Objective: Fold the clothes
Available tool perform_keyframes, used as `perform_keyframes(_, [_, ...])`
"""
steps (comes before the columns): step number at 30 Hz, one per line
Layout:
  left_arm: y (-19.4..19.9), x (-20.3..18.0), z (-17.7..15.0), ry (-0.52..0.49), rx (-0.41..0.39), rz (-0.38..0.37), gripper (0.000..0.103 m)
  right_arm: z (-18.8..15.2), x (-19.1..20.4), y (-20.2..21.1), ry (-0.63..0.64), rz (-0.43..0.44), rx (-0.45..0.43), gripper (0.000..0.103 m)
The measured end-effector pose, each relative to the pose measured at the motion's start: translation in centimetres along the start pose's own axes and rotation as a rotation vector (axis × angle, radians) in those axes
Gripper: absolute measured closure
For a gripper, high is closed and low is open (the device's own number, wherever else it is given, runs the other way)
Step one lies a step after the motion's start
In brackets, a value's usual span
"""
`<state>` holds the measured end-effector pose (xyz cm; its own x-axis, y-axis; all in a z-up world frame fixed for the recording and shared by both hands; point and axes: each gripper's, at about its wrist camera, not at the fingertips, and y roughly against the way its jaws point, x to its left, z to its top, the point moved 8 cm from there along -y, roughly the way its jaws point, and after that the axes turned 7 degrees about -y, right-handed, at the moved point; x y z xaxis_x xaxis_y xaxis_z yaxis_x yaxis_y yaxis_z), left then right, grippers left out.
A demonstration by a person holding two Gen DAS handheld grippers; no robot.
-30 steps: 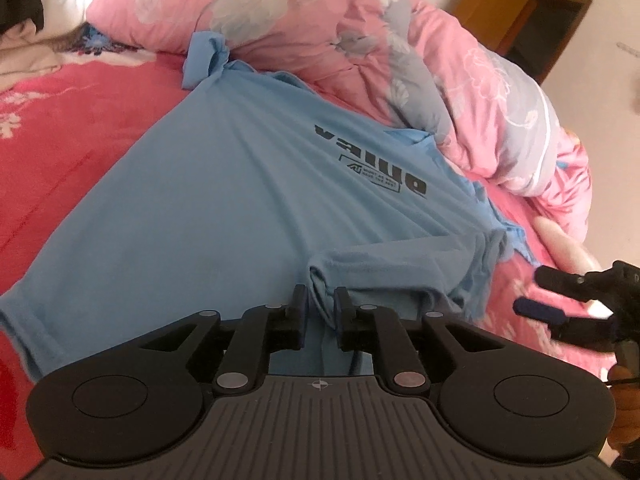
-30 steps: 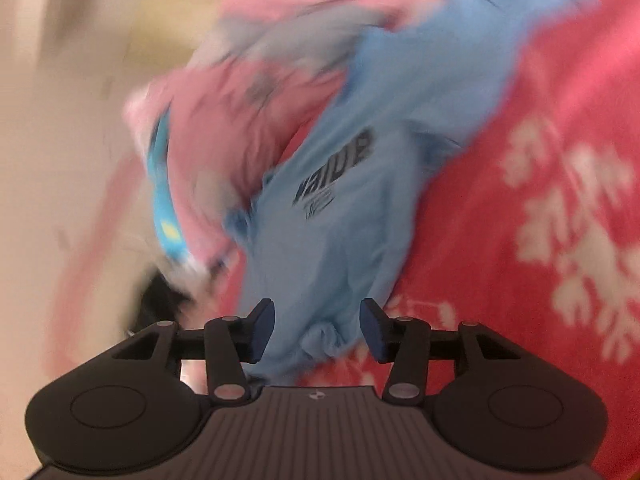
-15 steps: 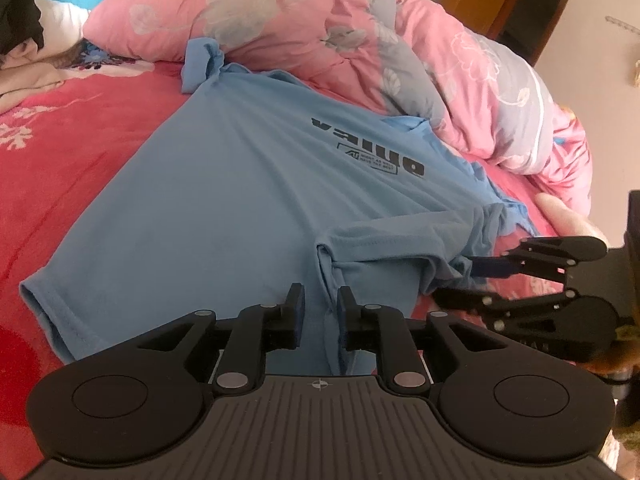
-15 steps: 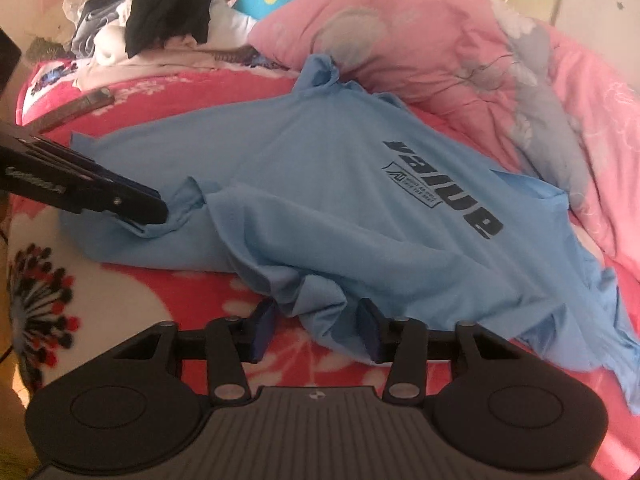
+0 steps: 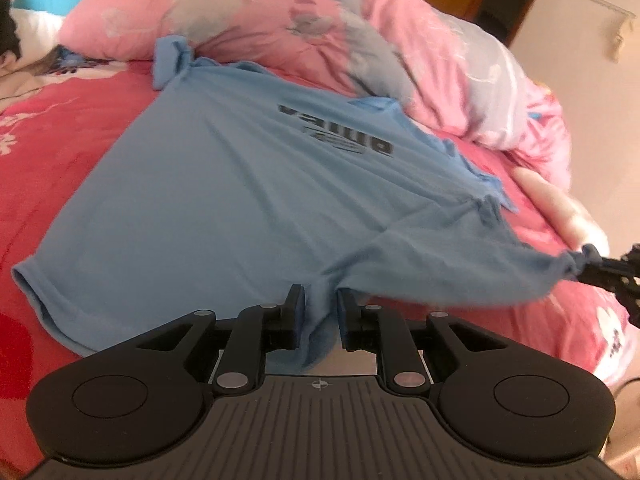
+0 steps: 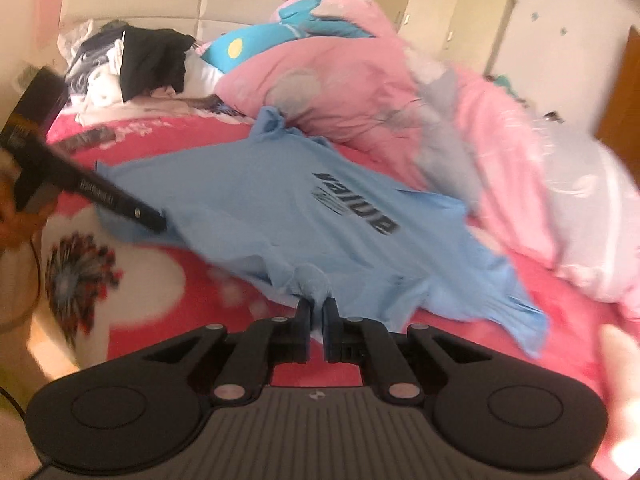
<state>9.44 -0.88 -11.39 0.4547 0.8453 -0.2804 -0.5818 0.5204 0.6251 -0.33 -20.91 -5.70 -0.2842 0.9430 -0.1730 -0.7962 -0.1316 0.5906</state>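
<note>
Blue t-shirt [image 5: 224,200] lies print-up on the red floral bed [image 5: 60,128], collar end against the pink duvet [image 5: 320,12], hem edge nearest the cameras. Left tool [image 5: 318,312] pinches a bunch of hem fabric, jaws narrow. Right tool [image 6: 316,316] has just been closing; its jaws are now pressed nearly together on another wad of the hem, seen in the left wrist view at the right edge with cloth stretched taut to it. Both views are motion-blurred.

Risks, as I judge them:
- Right grip is fresh and takes only a small knot of cloth; a hard pull could slip it out.
- Each tool holds bunched fabric, maybe one layer only, so the lift could separate front from back and fold crooked.
- Far sleeve [image 5: 170,60] is crumpled against the duvet; dragging may snag it or leave it tucked wrong.
</note>
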Motion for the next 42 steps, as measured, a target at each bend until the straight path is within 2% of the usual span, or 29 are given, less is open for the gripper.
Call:
perform_keyframes(5, [1.0,-2.4,-0.9,-0.057,0.021,-0.041,0.087,-4.2,-1.5,3.5,0.029,-0.049,0.048,0.098])
perform_keyframes(10, [1.3,-3.5,-2.1,-0.075,0.071,-0.062,0.085,-9.3,-3.8,4.0,-0.057,-0.135,0.133,0.098])
perform_keyframes(14, [1.5,-3.9,-2.5,-0.071,0.097,-0.083,0.085,-10.5,-5.6,4.8,-0.299,-0.169,0.107,0.096])
perform_keyframes(17, [2.1,-4.5,-2.7,-0.093,0.1,-0.101,0.085,-10.3,-6.6,4.9,-0.543,-0.099,0.07,0.095])
perform_keyframes(20, [3.1,-5.4,-2.8,-0.133,0.089,-0.133,0.085,-10.1,-7.2,4.2,-0.783,0.012,0.043,0.085])
perform_keyframes(22, [3.8,-6.5,-2.7,-0.162,0.081,-0.18,0.085,-9.7,-7.8,3.7,-0.871,0.043,0.023,0.081])
perform_keyframes(24, [4.1,-7.8,-2.4,-0.186,0.072,-0.238,0.084,-9.2,-8.7,3.1,-0.921,0.039,0.013,0.079])
perform_keyframes(27, [3.6,-9.7,-1.6,-0.208,0.047,-0.296,0.077,-8.3,-10.9,1.7,-1.018,0.053,-0.012,0.07])
perform_keyframes(31, [0.7,-11.8,-0.4,-0.237,0.034,-0.302,0.076,-6.3,-14.8,-1.7,-1.158,0.098,-0.041,0.06])
perform_keyframes(36, [-3.1,-12.3,-0.3,-0.206,0.088,-0.302,0.076,-3.7,-18.9,-8.7,-1.25,0.129,0.024,0.058])
perform_keyframes(39, [-4.3,-12.2,-1.0,-0.205,0.124,-0.309,0.076,-2.8,-21.5,-12.7,-1.269,0.079,0.055,0.058])
perform_keyframes(42, [-4.9,-11.9,-1.7,-0.197,0.152,-0.321,0.076,-3.1,-23.9,-16.2,-1.288,-0.022,0.1,0.058])
